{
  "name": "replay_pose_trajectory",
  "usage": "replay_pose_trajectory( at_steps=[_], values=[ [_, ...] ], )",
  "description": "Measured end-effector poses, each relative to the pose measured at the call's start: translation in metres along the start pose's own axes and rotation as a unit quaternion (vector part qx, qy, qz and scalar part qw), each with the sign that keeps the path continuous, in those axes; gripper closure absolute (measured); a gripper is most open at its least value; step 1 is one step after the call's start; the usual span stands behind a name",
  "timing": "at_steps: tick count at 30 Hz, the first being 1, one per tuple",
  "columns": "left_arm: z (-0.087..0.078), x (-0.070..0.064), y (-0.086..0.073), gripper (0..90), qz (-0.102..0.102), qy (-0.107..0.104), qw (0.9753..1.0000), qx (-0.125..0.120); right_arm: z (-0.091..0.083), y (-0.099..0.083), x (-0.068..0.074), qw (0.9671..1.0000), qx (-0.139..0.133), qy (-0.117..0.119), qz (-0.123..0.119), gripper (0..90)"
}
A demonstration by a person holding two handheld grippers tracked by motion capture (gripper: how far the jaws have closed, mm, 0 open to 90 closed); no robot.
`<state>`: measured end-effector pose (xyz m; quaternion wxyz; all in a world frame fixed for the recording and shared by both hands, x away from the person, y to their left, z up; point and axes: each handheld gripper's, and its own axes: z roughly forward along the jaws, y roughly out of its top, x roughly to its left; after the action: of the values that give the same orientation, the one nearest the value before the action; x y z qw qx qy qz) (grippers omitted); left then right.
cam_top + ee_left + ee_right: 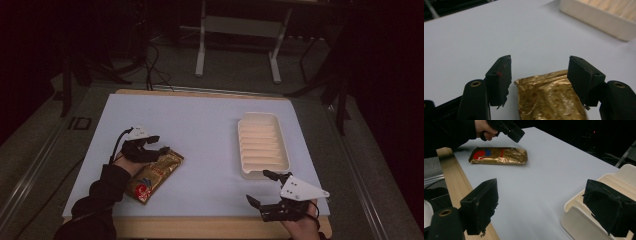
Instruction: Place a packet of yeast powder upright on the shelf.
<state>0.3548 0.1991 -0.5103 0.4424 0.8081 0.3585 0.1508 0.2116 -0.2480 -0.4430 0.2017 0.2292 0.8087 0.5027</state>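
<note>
A gold foil packet (153, 176) is lying flat at the lower left of the high view, slanting up to the right, with a red and blue mark near its lower end; in the right gripper view that same gold foil packet (498, 155) is sitting at the upper left, crinkled and shiny. No writing on it is sharp enough to read. The left claw (156, 144) is hovering over the packet's upper end with its jaws spread wide, and in the left gripper view the packet's crimped seam (541, 77) is lying between them, touching neither. The right claw (265, 187) is gaping wide at the lower right, gripping nothing, just beside the near end of a cream ribbed tray (262, 145). The pale surface (200, 130) is lying bare between packet and tray, and its wooden edge (454, 180) is running close below the packet.
</note>
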Motion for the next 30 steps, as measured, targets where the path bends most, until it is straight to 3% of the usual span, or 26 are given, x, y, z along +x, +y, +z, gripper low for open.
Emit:
replay_pose_trajectory(
  at_steps=[3, 7, 12, 21, 24, 25, 27, 30],
  values=[
    [0.008, 0.005, -0.004, 36.8, -0.013, -0.002, 0.9997, 0.020, 0.001, 0.000, 0.000, 1.0000, 0.003, 0.003, 0.000, 12.5],
    [0.017, 0.007, -0.010, 36.8, -0.013, -0.003, 0.9986, 0.051, 0.002, -0.001, 0.000, 1.0000, 0.005, 0.004, -0.001, 12.6],
    [0.023, 0.010, -0.013, 40.8, -0.022, 0.007, 0.9973, 0.069, 0.003, -0.002, 0.000, 1.0000, 0.006, 0.005, 0.002, 12.6],
    [0.030, 0.012, -0.019, 43.6, -0.040, -0.012, 0.9944, 0.097, 0.005, -0.002, 0.000, 0.9999, 0.011, 0.006, 0.000, 13.1],
    [0.032, 0.009, -0.017, 49.7, -0.033, -0.022, 0.9933, 0.108, 0.005, -0.002, 0.000, 0.9999, 0.012, 0.006, -0.001, 13.2],
    [0.033, 0.008, -0.017, 56.8, -0.034, -0.028, 0.9929, 0.110, 0.005, -0.002, 0.000, 0.9999, 0.010, 0.005, -0.001, 13.2],
    [0.034, 0.006, -0.015, 58.4, -0.031, -0.022, 0.9923, 0.118, 0.005, -0.002, 0.000, 0.9999, 0.010, 0.005, -0.002, 13.3],
    [0.034, 0.003, -0.013, 71.3, -0.022, -0.008, 0.9915, 0.128, 0.005, -0.002, 0.000, 0.9999, 0.011, 0.005, 0.000, 13.4]
  ],
)
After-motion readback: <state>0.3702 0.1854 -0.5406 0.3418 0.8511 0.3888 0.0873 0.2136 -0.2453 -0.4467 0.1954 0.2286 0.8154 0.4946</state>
